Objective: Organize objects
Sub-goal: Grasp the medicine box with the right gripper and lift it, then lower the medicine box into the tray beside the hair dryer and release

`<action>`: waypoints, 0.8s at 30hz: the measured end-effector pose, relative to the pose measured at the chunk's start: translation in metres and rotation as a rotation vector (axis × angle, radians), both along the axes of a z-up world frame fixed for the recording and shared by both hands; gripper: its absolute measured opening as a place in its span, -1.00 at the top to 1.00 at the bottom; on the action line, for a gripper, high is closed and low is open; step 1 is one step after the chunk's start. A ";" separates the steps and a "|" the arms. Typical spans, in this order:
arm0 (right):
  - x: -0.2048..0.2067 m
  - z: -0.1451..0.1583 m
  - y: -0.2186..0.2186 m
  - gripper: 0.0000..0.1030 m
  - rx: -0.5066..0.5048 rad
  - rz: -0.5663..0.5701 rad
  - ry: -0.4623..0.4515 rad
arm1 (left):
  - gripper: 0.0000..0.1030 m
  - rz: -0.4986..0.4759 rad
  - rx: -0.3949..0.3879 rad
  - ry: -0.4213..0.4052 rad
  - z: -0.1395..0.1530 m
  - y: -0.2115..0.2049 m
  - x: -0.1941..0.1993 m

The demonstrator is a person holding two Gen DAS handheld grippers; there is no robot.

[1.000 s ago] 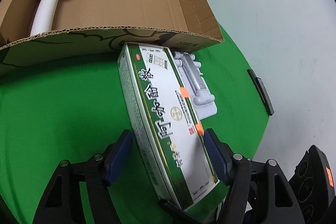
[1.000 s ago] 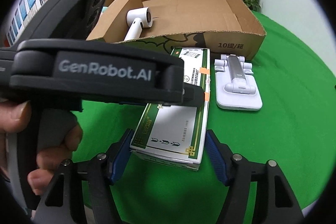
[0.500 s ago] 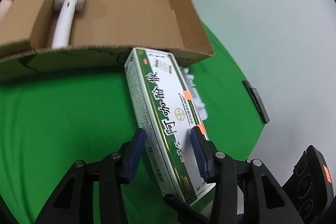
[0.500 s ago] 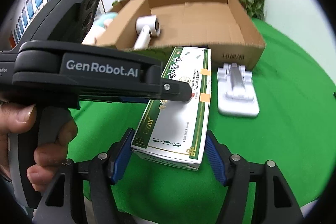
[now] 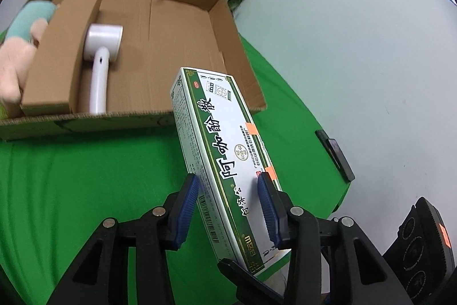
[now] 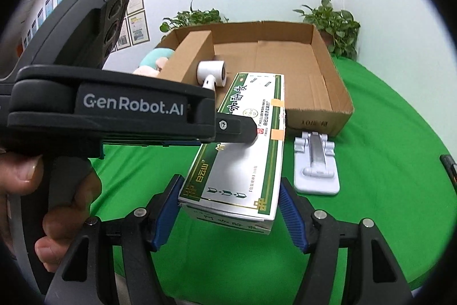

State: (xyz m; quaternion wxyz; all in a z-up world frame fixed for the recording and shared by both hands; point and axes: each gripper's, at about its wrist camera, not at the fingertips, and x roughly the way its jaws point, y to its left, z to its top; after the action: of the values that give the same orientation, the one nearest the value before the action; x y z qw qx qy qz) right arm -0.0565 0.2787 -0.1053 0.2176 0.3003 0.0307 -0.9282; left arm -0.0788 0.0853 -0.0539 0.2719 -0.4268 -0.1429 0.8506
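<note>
Both grippers clamp the green-and-white box point(image 5: 225, 162), left gripper point(image 5: 228, 210) across its thickness, right gripper point(image 6: 228, 215) across its near end, long axis pointing ahead to the carton point(image 5: 182, 27)

The right half of the open brown cardboard box point(image 5: 177, 27) lies bare, wide room there. On its left, a white handheld dryer point(image 5: 100, 59) and a folded cardboard divider point(image 5: 60, 47) block the way. Low front wall point(image 5: 85, 122) to clear. Right of the box, a white folding stand point(image 6: 315, 162) sits on the green worktop point(image 6: 385, 133).
</note>
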 end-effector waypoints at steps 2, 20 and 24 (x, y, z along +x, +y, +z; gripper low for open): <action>0.001 0.009 -0.001 -0.26 -0.024 -0.006 0.019 | 0.22 -0.002 -0.021 0.023 0.013 -0.001 0.000; -0.071 0.051 -0.023 -0.26 -0.029 0.033 0.141 | 0.22 0.039 -0.016 0.160 0.093 -0.042 -0.048; -0.085 0.057 -0.030 -0.26 -0.038 0.038 0.152 | 0.22 0.039 -0.027 0.176 0.104 -0.048 -0.065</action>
State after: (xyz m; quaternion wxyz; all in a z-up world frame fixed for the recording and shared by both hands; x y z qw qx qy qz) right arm -0.1412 0.2489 -0.0479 0.2380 0.2240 0.0352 -0.9444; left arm -0.1441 0.0370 0.0505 0.2612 -0.3510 -0.1152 0.8918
